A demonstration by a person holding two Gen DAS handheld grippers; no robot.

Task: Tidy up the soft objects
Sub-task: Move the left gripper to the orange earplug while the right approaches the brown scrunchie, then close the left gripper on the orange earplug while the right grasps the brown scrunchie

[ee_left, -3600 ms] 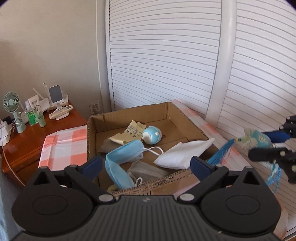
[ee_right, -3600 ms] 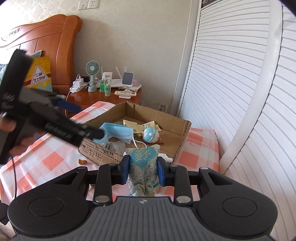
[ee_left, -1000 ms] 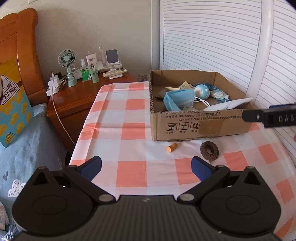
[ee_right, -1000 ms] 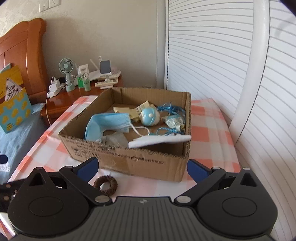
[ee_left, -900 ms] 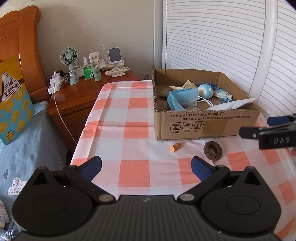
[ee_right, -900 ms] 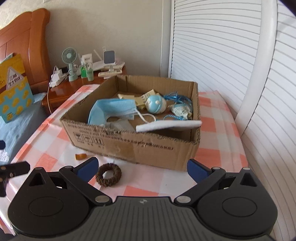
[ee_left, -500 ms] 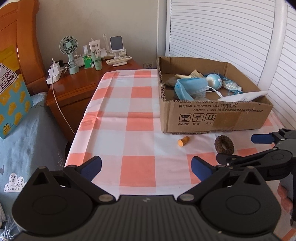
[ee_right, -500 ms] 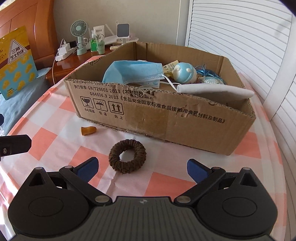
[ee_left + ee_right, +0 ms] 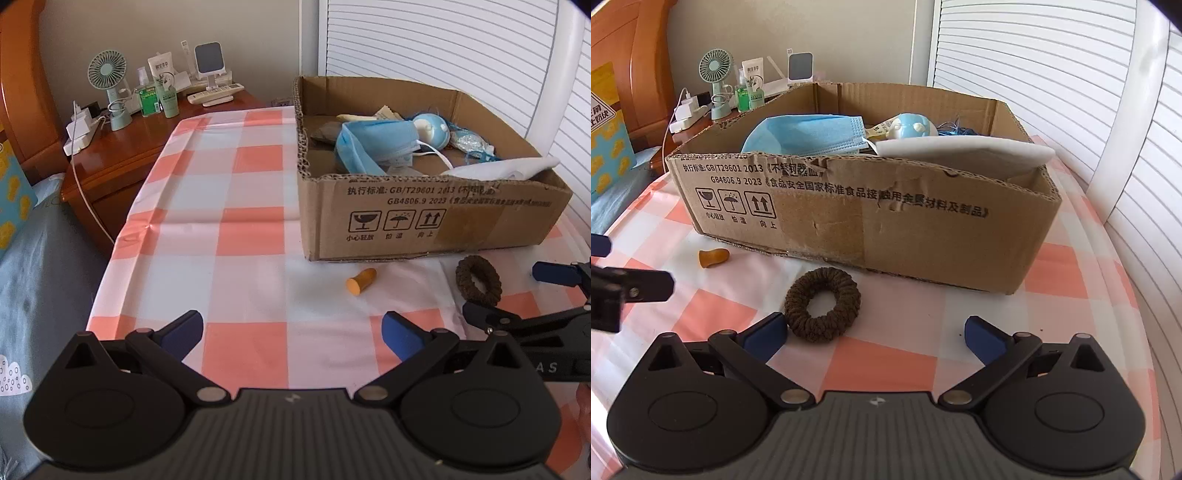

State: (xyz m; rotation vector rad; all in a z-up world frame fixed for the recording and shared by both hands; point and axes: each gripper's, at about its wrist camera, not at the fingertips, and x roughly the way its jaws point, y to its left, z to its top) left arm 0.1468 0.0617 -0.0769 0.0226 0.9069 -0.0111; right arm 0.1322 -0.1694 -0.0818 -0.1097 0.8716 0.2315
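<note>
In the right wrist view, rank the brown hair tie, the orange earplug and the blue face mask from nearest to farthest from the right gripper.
From the right gripper:
1. Brown hair tie: on the tablecloth just ahead of its left finger.
2. Orange earplug: farther left, on the cloth by the cardboard box front.
3. Blue face mask: inside the box, left half, beyond the front wall.

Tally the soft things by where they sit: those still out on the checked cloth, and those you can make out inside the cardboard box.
On the cloth: 2, brown hair scrunchie and orange earplug.
In the cardboard box: 4 visible, blue face mask, white mask, blue round toy, tasselled sachet.
Total: 6.
</note>
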